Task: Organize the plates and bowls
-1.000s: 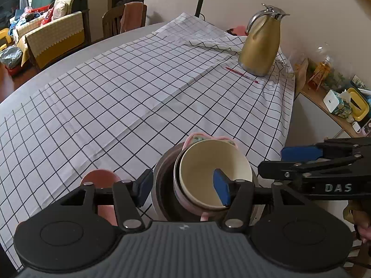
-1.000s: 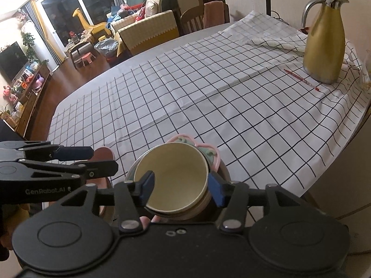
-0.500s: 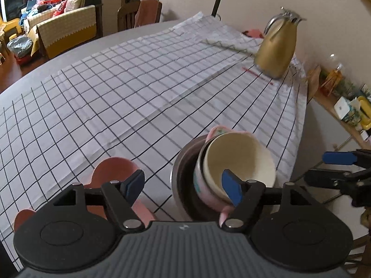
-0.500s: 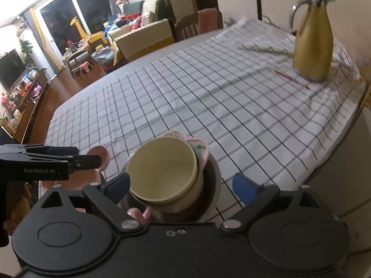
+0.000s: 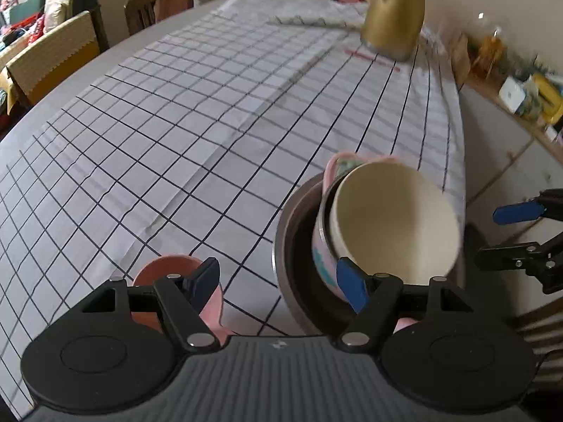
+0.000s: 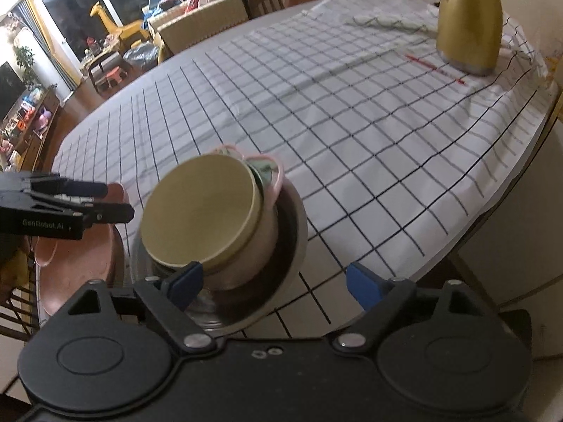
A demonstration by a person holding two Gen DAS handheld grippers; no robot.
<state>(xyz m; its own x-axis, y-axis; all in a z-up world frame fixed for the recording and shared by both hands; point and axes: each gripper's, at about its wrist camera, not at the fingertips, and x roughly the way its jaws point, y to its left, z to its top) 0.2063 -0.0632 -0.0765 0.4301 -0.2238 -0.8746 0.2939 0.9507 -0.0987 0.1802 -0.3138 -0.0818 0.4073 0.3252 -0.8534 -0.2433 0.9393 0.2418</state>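
A cream bowl sits nested in a pink patterned bowl, both inside a dark metal bowl at the near table edge. The stack also shows in the right wrist view: cream bowl, metal bowl. A pink plate lies left of the stack, also seen in the right wrist view. My left gripper is open, just before the stack. My right gripper is open and empty, wide apart, in front of the stack. Each gripper appears in the other's view: right, left.
A gold jug stands at the far right of the checked tablecloth, with a red pen before it. Chairs stand beyond the far table edge. A shelf with small items runs along the right.
My right gripper opened wide and let go of the cream bowl, then drew back. My left gripper also opened and pulled back to the left. The bowl stack stayed put.
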